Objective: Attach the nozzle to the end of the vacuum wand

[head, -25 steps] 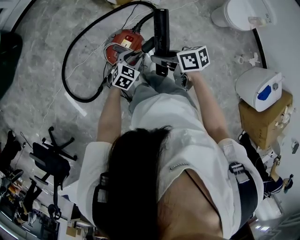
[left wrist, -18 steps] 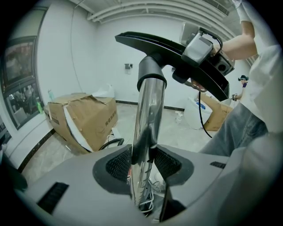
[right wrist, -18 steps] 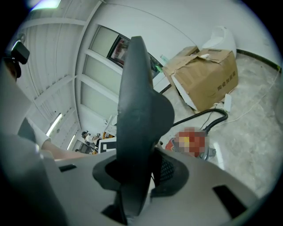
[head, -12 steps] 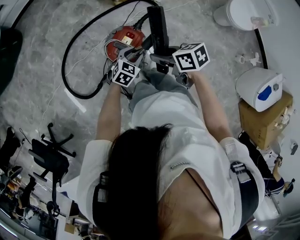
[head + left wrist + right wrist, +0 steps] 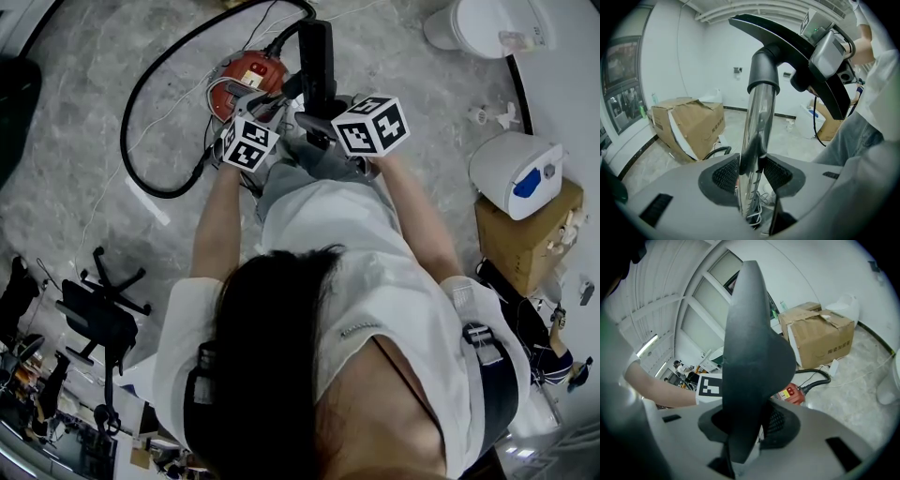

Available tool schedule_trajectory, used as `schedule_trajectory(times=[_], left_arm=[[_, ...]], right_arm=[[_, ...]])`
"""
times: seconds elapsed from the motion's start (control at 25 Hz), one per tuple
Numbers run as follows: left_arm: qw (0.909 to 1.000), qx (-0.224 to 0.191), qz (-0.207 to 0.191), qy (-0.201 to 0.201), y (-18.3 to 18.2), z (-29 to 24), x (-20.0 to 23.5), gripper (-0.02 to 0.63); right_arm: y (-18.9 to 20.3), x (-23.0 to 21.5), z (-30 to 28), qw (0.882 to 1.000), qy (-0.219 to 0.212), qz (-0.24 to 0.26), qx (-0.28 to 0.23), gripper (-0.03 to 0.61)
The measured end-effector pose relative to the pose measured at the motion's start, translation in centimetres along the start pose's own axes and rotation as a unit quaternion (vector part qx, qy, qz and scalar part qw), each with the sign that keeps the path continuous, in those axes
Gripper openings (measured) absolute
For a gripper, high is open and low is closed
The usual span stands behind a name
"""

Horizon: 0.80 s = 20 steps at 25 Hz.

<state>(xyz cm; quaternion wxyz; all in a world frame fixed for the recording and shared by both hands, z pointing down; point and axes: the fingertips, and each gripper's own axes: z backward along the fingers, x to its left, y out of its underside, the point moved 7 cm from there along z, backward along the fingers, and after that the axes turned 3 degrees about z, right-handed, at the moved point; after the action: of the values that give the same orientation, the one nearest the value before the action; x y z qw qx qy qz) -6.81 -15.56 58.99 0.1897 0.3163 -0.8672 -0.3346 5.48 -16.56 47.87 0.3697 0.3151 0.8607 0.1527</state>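
Observation:
My left gripper point(image 5: 751, 172) is shut on the shiny metal vacuum wand point(image 5: 757, 126), which runs upward between its pads. The black floor nozzle point(image 5: 787, 44) sits on the wand's top end by its neck collar. My right gripper point(image 5: 743, 425) is shut on that black nozzle point(image 5: 750, 352), whose wide body fills the right gripper view. In the head view the nozzle point(image 5: 319, 52) stands up between both marker cubes, left gripper point(image 5: 258, 141) and right gripper point(image 5: 328, 131), above the person's lap.
A red vacuum canister point(image 5: 246, 80) lies on the marble floor with its black hose point(image 5: 141, 103) looping left. A cardboard box point(image 5: 686, 122) stands beyond. A white appliance point(image 5: 517, 173) and another box point(image 5: 525, 234) sit at right, an office chair point(image 5: 103, 314) at lower left.
The right gripper has rolled and shifted slightly left with the nozzle. The left gripper has stayed in place on the wand.

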Motion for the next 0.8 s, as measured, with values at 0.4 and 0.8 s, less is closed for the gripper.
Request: schedule_trajectory(times=[0.4, 0.8], left_arm=[[1.0, -0.002, -0.005, 0.002, 0.0, 0.5, 0.0, 0.16], [0.9999, -0.001, -0.016, 0.003, 0.3, 0.5, 0.0, 0.156]], right_arm=[[1.2, 1.2, -1.4, 0.998, 0.037, 0.035, 0.043, 0.123], [0.2, 1.4, -1.9, 0.981, 0.062, 0.117, 0.143, 0.121]])
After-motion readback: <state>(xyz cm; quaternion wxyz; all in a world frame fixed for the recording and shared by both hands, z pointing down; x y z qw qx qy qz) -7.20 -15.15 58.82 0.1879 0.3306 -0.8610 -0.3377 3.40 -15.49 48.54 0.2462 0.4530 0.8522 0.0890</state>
